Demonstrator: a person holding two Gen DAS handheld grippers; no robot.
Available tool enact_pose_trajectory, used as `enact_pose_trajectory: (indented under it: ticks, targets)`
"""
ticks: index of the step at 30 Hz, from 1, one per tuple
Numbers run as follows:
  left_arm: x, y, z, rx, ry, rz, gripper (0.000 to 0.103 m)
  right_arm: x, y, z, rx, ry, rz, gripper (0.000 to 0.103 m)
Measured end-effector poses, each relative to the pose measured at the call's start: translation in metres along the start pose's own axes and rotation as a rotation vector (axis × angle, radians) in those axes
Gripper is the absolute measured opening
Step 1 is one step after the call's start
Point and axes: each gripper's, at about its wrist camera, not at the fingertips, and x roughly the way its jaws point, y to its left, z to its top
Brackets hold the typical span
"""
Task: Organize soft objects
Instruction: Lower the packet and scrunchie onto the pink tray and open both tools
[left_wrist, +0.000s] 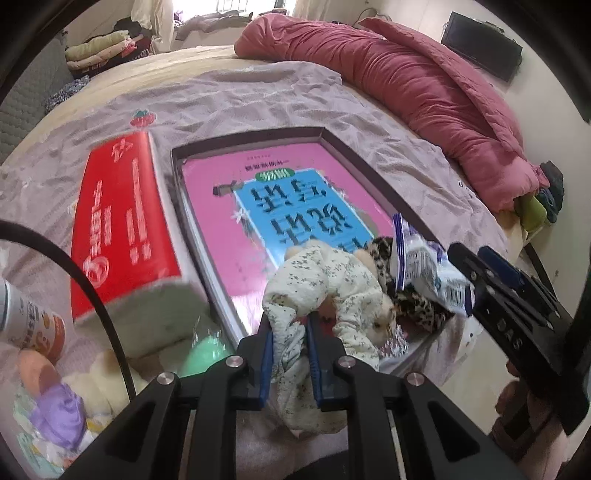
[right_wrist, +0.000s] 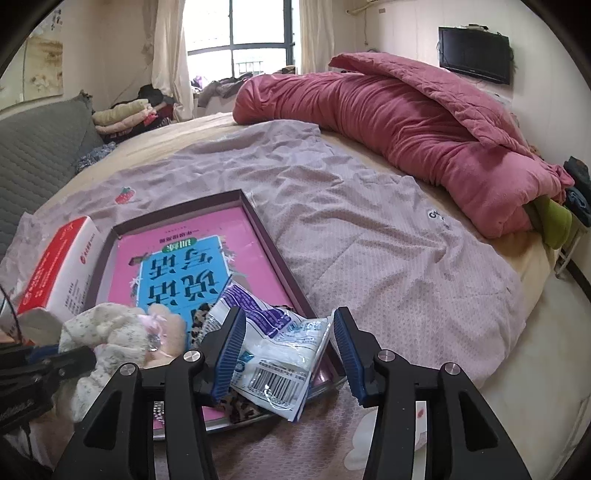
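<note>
— Bedsheet ahead; your left tongs pinch the floral plush above the tray?

— Yes. Only your right view shows the right tongs spread around the packet.

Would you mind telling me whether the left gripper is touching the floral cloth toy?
Touching: the left wrist view shows the left gripper shut on the floral cloth toy, fabric pinched between both blue pads.
</note>
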Motion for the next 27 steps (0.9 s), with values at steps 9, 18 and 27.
enact_pose_trajectory:
  ticks: [9, 18, 27]
  targets:
    - [0.006, -0.003, 0.017, 0.014, -0.006, 0.034, 0.035, -0.008, 0.001, 0.003, 0.01, -0.017, 0.027, 0.052]
    - [-0.005, 0.001, 0.017, 0.003, -0.032, -0.008, 0.05, -0.009, 0.002, 0.004, 0.014, -0.022, 0.032, 0.059]
    - [-0.02, 0.0, 0.014, 0.012, -0.052, -0.015, 0.057, -0.013, 0.002, 0.006, 0.018, -0.027, 0.017, 0.064]
